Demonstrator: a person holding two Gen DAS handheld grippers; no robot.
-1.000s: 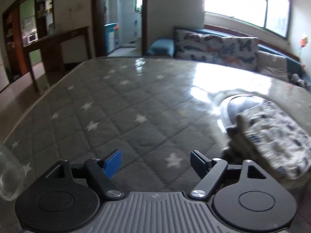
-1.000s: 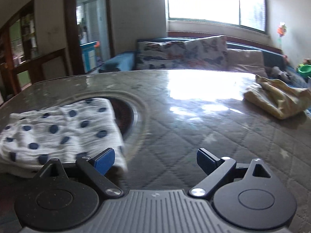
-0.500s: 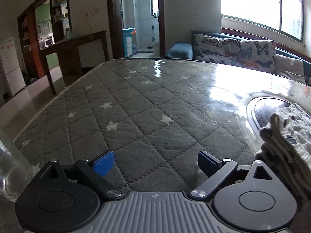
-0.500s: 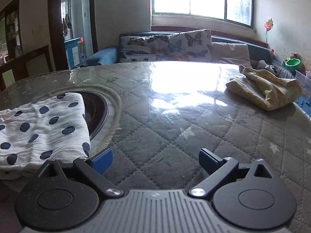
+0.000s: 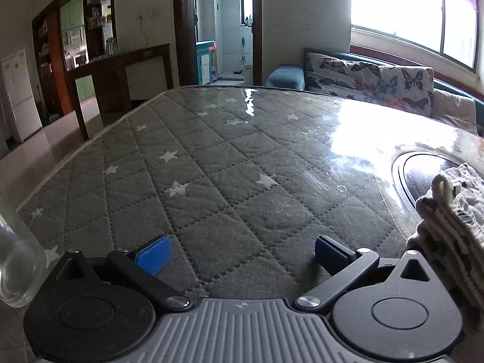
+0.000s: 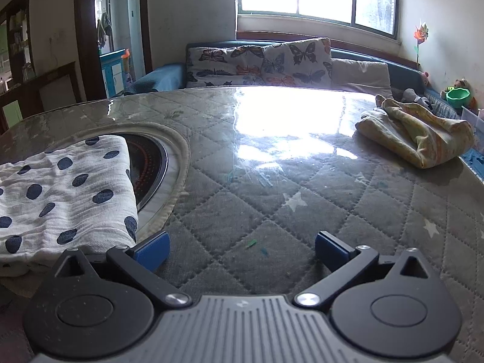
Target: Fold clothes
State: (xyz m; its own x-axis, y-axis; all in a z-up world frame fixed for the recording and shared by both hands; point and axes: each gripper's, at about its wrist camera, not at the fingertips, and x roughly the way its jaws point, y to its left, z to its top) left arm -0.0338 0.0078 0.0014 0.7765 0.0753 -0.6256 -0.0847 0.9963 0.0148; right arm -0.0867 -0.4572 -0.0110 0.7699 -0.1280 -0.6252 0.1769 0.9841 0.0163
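Table [image 5: 230, 163] with quilted star cover under clear plastic fills both views, round inset burner [image 6: 151, 169] near the middle. Folded dotted cloth [image 6: 60, 193] lies flat, partly over the burner, just left of the right gripper [image 6: 242, 249] and at the right edge of the left view [image 5: 447, 227], edges stacked. Yellow cloth [image 6: 417, 130] crumpled at far right edge of the table, well apart, looks unfolded, probably next. Glass jar [image 5: 15, 263] just beside left gripper [image 5: 242, 252]. Both grippers spread wide, holding nothing, low over the cover. Risks: left one swinging could knock the jar; slick plastic may let the yellow cloth slide off the edge when pulled; reaching past could drag the folded stack loose.
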